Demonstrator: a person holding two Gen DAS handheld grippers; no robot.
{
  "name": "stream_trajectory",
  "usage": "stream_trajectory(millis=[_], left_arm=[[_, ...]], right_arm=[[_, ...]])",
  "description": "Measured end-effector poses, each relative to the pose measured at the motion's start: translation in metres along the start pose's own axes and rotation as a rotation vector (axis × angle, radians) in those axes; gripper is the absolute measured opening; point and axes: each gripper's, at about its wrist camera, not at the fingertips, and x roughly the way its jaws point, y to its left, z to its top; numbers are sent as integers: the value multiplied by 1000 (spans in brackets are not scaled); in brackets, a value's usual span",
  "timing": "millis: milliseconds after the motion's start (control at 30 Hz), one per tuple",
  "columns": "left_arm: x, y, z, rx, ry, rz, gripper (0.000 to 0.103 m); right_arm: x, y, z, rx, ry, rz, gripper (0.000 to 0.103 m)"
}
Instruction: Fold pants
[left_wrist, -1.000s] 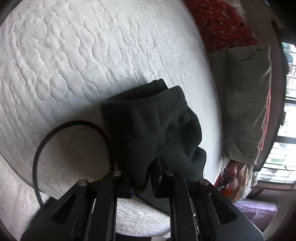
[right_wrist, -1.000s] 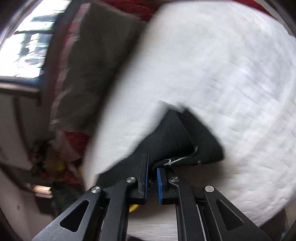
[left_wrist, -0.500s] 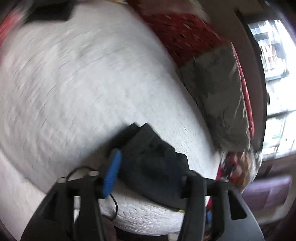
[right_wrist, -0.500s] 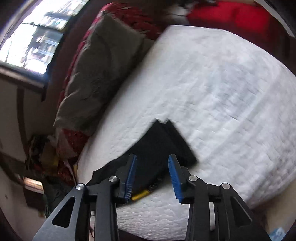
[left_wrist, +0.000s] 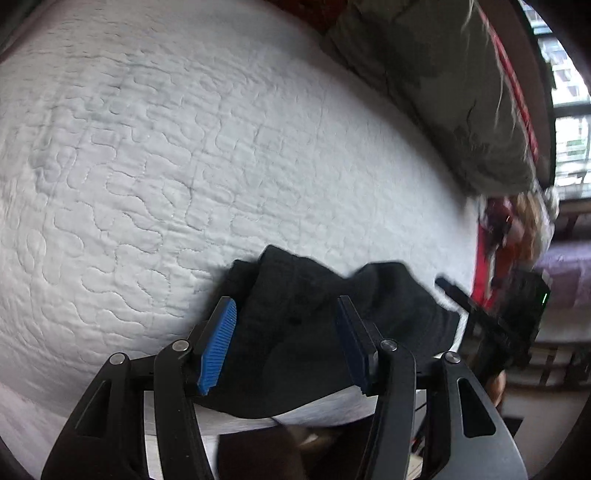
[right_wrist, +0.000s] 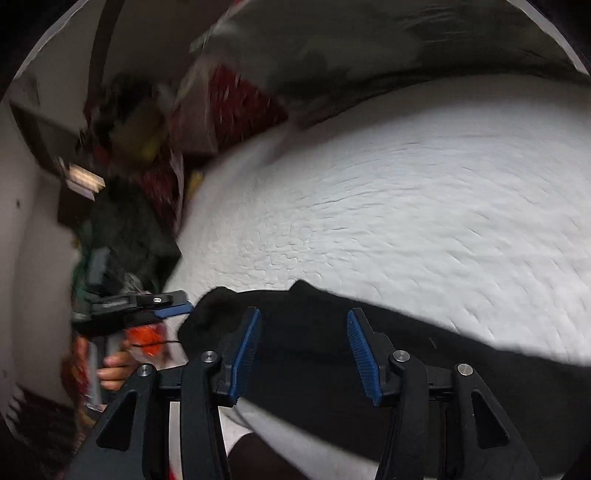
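The black pants (left_wrist: 306, 332) lie folded in a bundle on the white quilted mattress (left_wrist: 166, 147), close to its near edge. My left gripper (left_wrist: 285, 301) hovers above them, open, its blue pads clear of the cloth. In the right wrist view the pants (right_wrist: 306, 339) spread as a dark strip along the mattress edge. My right gripper (right_wrist: 303, 313) is above them with its jaws opening; the cloth lies below and the pads do not press on it. Each view shows the other gripper off to the side: the right one's fingers (left_wrist: 458, 295), the left one's blue pad (right_wrist: 173, 309).
A grey-green pillow (left_wrist: 443, 92) on a red blanket lies along the far side of the mattress. Colourful clutter (left_wrist: 509, 229) is piled beside the bed under a bright window (left_wrist: 569, 122). A hand (right_wrist: 110, 369) holds the left gripper. The right wrist view is motion-blurred.
Both grippers were shut on the pants; both have let go, opened and pulled back and upward. The pants have dropped onto the mattress near its edge.
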Motion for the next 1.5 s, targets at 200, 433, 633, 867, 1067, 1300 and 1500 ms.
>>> stream_trajectory(millis=[200,433,633,867,1067,1300,1500], left_arm=[[18,4,-3,56,86,-56,54],[19,-4,-26,55,-8,3,9],[3,5,-49,-56,-228,37,4],[7,33,-52,-212,-256,1,5],[-14,49,-59,-266,-294,-157,14],[-3,27,-21,-136,-170,-112,59],[18,2,-22,1,-65,-94,3]], right_arm=[[40,18,8,-106,99,-79,53],[84,34,1,-278,191,-205,31],[63,62,-7,-404,88,-251,7],[77,27,1,-270,48,-341,6],[48,0,6,-104,11,-236,16],[55,14,18,-121,34,-174,59],[92,30,7,-242,112,-228,39]])
